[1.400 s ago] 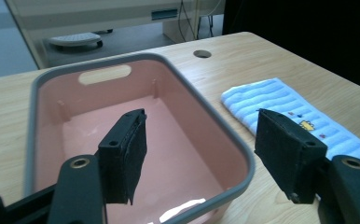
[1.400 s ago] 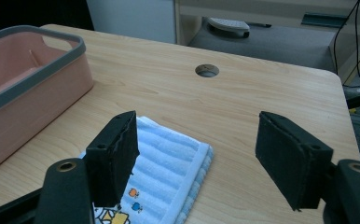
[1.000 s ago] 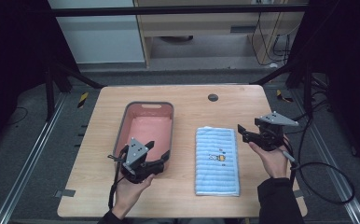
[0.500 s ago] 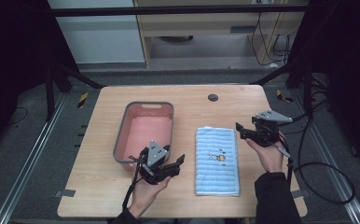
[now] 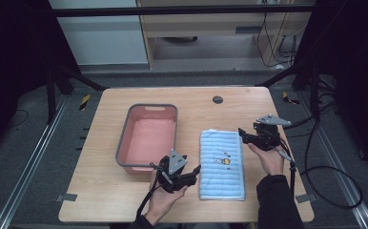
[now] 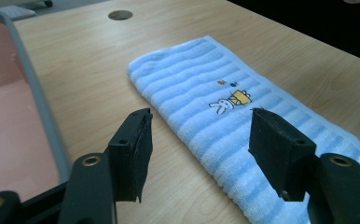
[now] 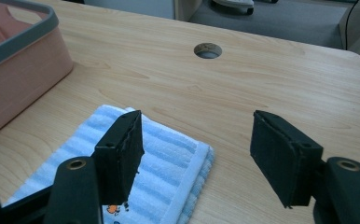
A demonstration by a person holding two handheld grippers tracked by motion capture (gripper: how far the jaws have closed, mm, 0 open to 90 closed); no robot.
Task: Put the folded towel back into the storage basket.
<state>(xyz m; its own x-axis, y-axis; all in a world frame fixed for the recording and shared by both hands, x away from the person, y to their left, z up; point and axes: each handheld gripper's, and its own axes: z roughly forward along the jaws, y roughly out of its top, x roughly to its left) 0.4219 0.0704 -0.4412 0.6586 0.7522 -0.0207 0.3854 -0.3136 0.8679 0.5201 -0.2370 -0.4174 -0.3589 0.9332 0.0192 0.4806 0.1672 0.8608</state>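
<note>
In the left gripper view, the blue striped towel (image 6: 243,130) is running behind the right-hand jaw and off the bottom edge, and the pink basin (image 6: 15,116) is being cut off at the left edge. In the right gripper view, a jaw is hiding the towel's printed picture.

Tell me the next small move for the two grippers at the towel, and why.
Probably lower both and close on the towel's edges. The left gripper sits by its near-left edge, the right gripper at its far-right corner; both have been closing but still hold nothing.
</note>
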